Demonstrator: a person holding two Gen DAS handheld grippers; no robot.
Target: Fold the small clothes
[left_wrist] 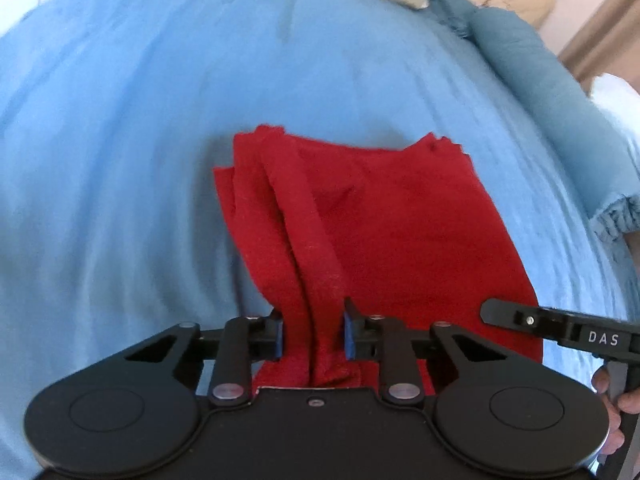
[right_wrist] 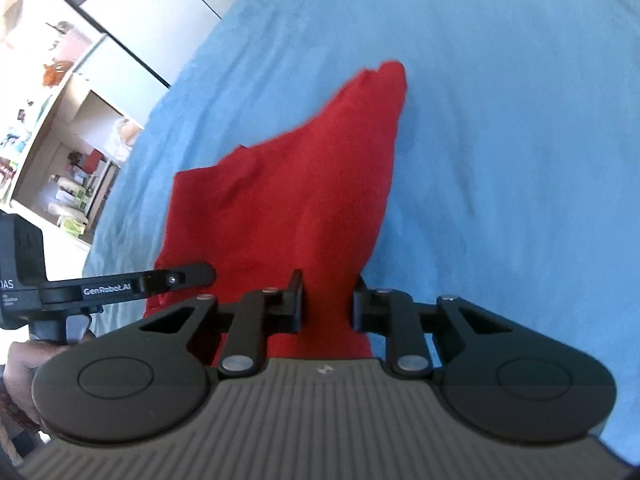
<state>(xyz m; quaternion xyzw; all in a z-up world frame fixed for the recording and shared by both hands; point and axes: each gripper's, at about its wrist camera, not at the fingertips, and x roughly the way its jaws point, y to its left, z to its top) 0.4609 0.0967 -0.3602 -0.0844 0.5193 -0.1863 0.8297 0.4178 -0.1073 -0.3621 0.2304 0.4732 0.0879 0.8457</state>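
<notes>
- The red cloth [left_wrist: 372, 216] lies on the blue bed sheet [left_wrist: 120, 140], with its near edge lifted up.
- The left claw [left_wrist: 312, 334] is squeezed onto a bunched corner of the cloth.
- The right claw [right_wrist: 327, 306] pinches the other near corner.
- This looks like the start of a fold.
- Next, both claws should carry the near edge over to the far edge, keeping level.
</notes>
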